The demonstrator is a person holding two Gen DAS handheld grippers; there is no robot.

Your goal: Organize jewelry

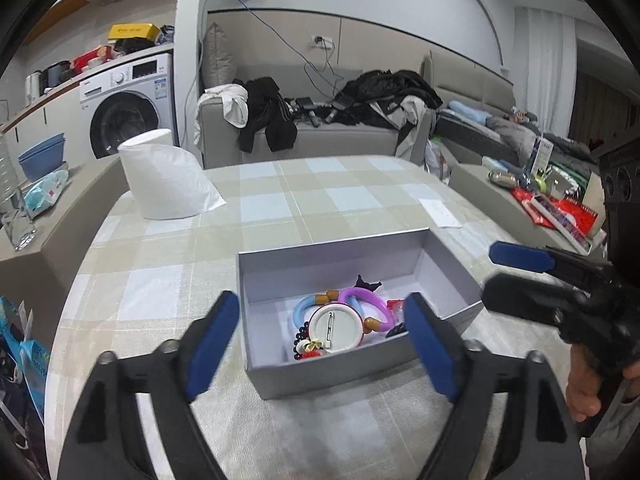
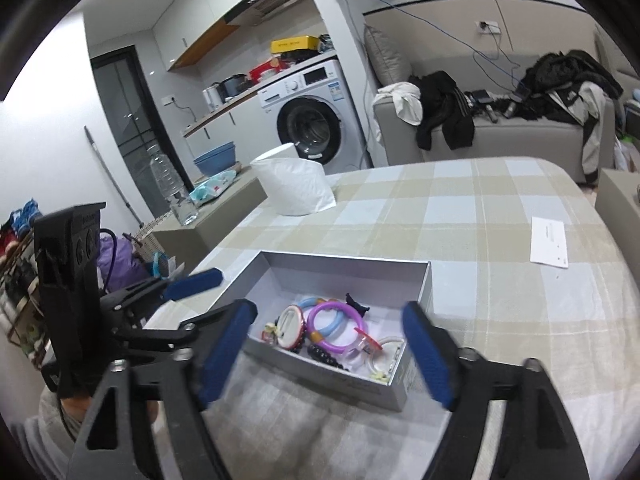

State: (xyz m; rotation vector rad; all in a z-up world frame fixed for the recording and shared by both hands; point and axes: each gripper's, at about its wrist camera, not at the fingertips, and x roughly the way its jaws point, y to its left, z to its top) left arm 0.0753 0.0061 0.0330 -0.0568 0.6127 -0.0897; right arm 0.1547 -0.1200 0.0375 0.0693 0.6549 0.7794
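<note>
A grey open box (image 1: pixel 332 248) (image 2: pixel 344 270) sits on the checked tablecloth. Inside lie a purple bangle (image 1: pixel 374 300) (image 2: pixel 338 326), a blue bangle (image 1: pixel 302 308), a round white brooch (image 1: pixel 336 326) (image 2: pixel 291 326), dark beads (image 2: pixel 324 356), a clear ring (image 2: pixel 386 354) and small red pieces. My left gripper (image 1: pixel 322 346) is open and empty, just in front of the box's near wall. My right gripper (image 2: pixel 332 354) is open and empty over the box's near end; it also shows in the left wrist view (image 1: pixel 508 276), at the box's right side.
A white paper roll (image 1: pixel 164 176) (image 2: pixel 294 186) stands at the table's far left. A white paper slip (image 1: pixel 440 212) (image 2: pixel 550 242) lies to the right. A sofa with clothes (image 1: pixel 320 120) stands behind the table. A side bench holds a bottle (image 2: pixel 172 184).
</note>
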